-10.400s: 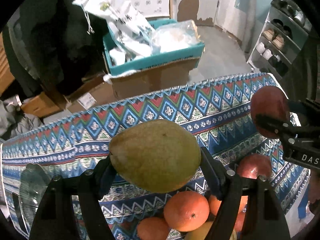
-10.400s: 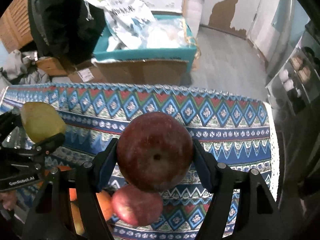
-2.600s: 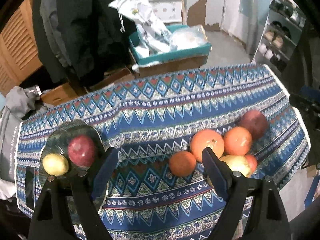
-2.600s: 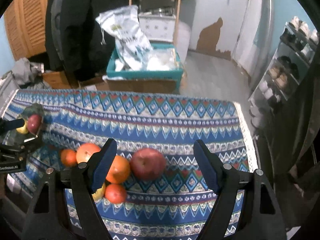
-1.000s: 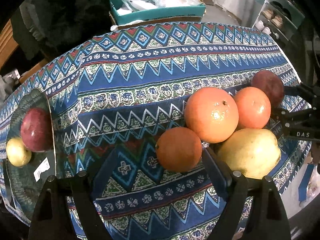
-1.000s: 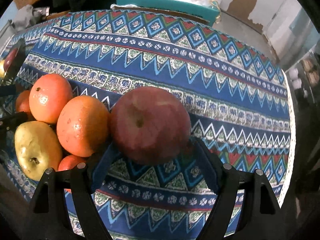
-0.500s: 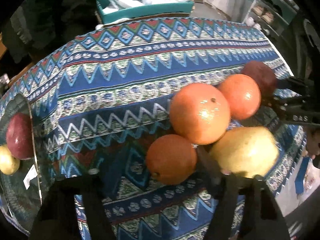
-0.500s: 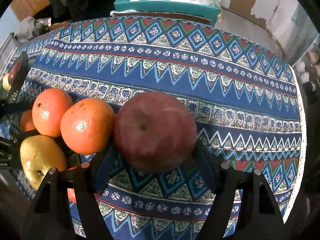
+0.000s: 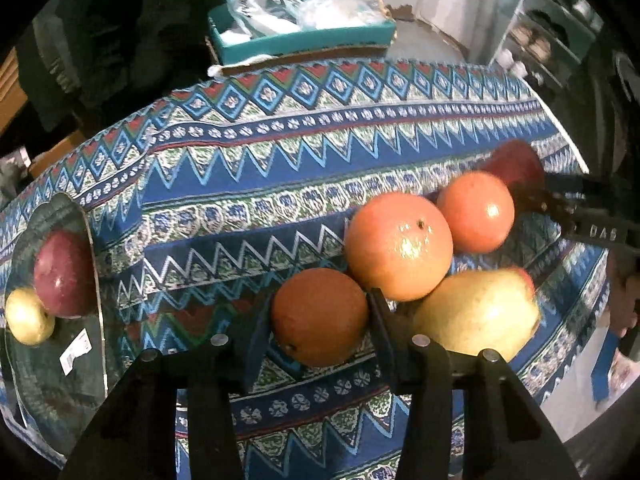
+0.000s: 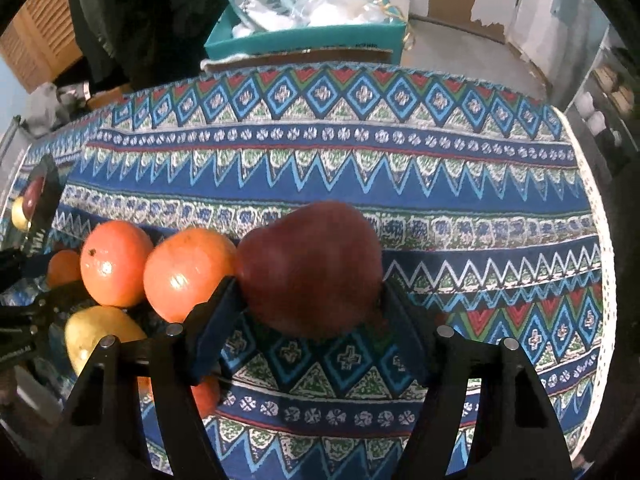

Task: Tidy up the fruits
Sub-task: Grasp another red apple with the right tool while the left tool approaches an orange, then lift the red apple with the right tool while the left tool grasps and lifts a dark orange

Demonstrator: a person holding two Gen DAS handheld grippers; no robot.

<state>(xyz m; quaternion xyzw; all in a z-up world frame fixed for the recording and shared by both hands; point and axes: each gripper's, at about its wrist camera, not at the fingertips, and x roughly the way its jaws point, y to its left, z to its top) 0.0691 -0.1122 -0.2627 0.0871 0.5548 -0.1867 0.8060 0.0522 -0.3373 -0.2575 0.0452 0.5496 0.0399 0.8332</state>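
Observation:
My left gripper (image 9: 318,328) is shut on a small dark orange (image 9: 320,316), which rests on the patterned tablecloth (image 9: 248,168). Touching that orange are a big orange (image 9: 398,246), a second orange (image 9: 476,212) and a yellow pear (image 9: 476,316). My right gripper (image 10: 308,312) holds a red apple (image 10: 310,268) at the pile's right end. Its jaws are still closing, and both pads press the apple's sides. A glass plate (image 9: 52,380) at the far left carries a red apple (image 9: 62,274) and a small yellow fruit (image 9: 28,316).
Beyond the table's far edge a teal box (image 9: 304,36) full of plastic bags sits on a cardboard box. Dark clothes (image 10: 140,12) hang at the back left. Shoe shelves (image 9: 560,28) stand at the right. The cloth's lace edge (image 10: 600,240) marks the table's right end.
The left jaws have closed from wide apart onto the small orange. The right jaws have narrowed on the red apple, which has tipped and risen slightly off the cloth.

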